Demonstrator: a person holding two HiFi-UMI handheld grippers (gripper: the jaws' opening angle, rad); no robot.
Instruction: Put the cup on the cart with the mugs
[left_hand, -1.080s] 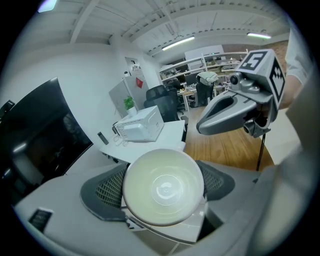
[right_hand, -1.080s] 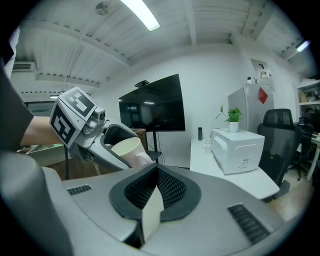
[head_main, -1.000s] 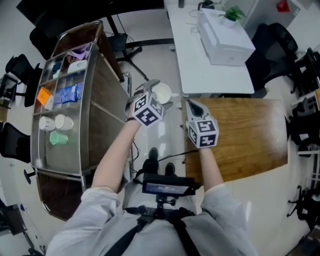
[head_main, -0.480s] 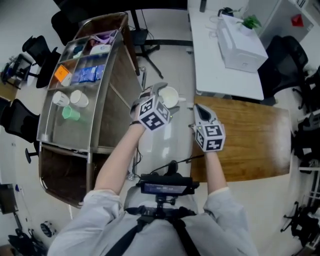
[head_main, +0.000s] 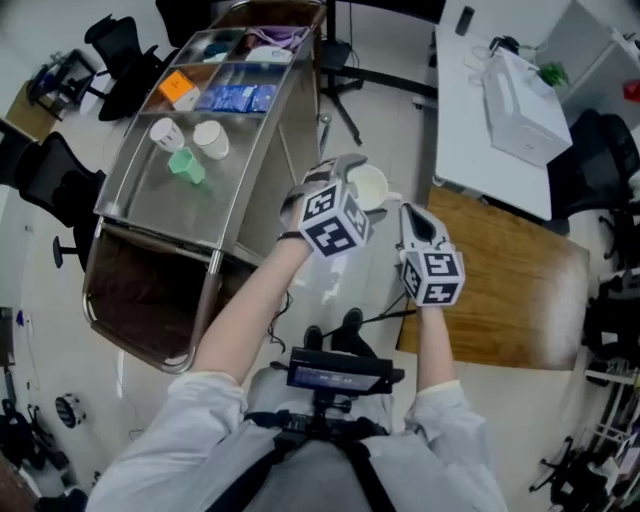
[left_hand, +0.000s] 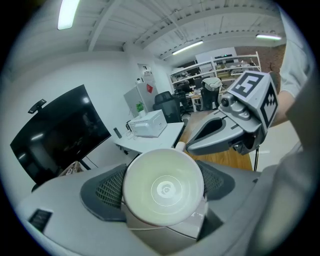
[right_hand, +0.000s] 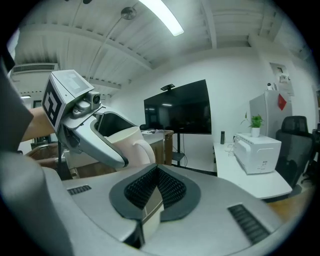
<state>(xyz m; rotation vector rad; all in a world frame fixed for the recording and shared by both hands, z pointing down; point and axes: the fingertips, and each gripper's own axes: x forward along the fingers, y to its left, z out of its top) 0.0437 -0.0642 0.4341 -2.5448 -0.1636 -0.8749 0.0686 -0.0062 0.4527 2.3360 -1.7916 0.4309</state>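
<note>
A white cup with a handle is held mouth-up between the pads of my left gripper, above the floor just right of the cart. In the left gripper view the cup fills the gap, with a pad pressed on each side. The steel cart stands at upper left; on its top shelf are two white mugs and a green cup. My right gripper hovers beside the left one, its pads shut together on nothing.
The cart's far end holds an orange packet and blue packets. A wooden table lies to the right, with a white desk and a white box behind it. Black chairs stand left of the cart.
The person has turned toward the cart, so it now lies closer to both grippers. The left gripper still grips the cup; the right stays shut beside it.
</note>
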